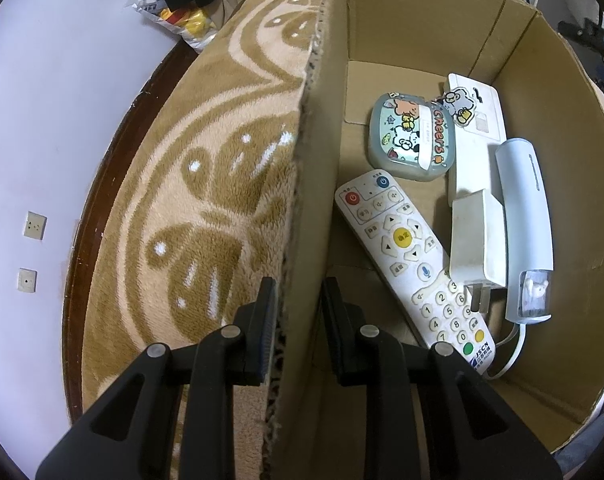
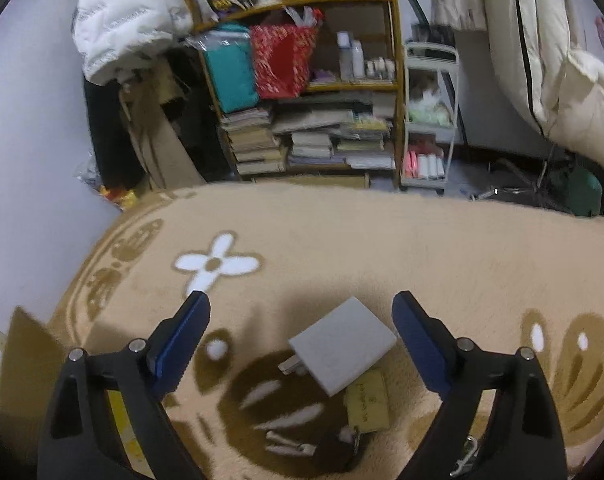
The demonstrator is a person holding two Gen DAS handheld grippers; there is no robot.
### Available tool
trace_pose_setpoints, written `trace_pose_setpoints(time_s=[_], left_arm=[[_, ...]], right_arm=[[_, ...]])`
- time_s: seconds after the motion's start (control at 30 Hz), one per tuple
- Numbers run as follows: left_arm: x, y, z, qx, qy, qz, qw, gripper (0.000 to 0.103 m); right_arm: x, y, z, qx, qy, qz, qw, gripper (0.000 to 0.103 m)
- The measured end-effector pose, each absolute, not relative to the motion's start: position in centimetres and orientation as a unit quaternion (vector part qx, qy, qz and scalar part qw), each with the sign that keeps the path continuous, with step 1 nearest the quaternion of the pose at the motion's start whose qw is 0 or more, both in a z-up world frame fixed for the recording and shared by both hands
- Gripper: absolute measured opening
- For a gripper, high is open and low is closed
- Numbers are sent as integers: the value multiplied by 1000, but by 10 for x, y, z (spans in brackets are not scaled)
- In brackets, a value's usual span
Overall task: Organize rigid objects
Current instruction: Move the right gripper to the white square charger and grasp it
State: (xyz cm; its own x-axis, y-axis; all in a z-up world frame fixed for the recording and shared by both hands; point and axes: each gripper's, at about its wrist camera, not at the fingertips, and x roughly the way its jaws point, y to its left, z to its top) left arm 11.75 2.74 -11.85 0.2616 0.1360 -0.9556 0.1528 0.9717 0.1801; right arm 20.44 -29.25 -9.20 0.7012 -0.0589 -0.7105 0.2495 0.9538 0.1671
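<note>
Gathering loose rigid items into a box; entries run outward from each gripper.

Left gripper [image 1: 298, 300]: clenched on the near wall of the cardboard box [image 1: 313, 184], one finger outside it, one inside, steadying it on the patterned rug [image 1: 222, 184].
Just ahead, inside the box: white remote control [image 1: 413, 268]. Beside it, to the gripper's right: white plug adapter [image 1: 477, 240], then a pale blue handheld device [image 1: 525, 224] with a cord. Farther in: sticker-covered case [image 1: 411, 138] and a flat white panel [image 1: 479, 120].

Right gripper [image 2: 302, 320]: released, jaws spread wide, nothing pinched. Between the fingers, flat on the rug: grey plug adapter [image 2: 343, 350], untouched, prongs pointing to the gripper's left. Nearer the palm, beneath it: tan card [image 2: 367, 404] and a small dark object, unclear. Far ahead: bookshelf [image 2: 302, 92].

Step in hand, judged: collecting the grey adapter. Next move calls for lowering the fingers astride its flat sides, closing, then carrying it to the held box.
</note>
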Motion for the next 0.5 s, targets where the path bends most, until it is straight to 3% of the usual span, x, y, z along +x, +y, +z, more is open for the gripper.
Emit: trace_pose_setpoints(time_s=[0.1, 0.27, 0.5], left_arm=[[118, 29, -118, 121, 607, -5, 786, 22], [117, 27, -119, 130, 605, -4, 786, 23], [118, 25, -119, 131, 605, -3, 785, 23]], right_arm=[[214, -301, -106, 137, 397, -91, 903, 92], [219, -316, -125, 171, 414, -99, 889, 91], [227, -313, -147, 137, 451, -100, 876, 91]])
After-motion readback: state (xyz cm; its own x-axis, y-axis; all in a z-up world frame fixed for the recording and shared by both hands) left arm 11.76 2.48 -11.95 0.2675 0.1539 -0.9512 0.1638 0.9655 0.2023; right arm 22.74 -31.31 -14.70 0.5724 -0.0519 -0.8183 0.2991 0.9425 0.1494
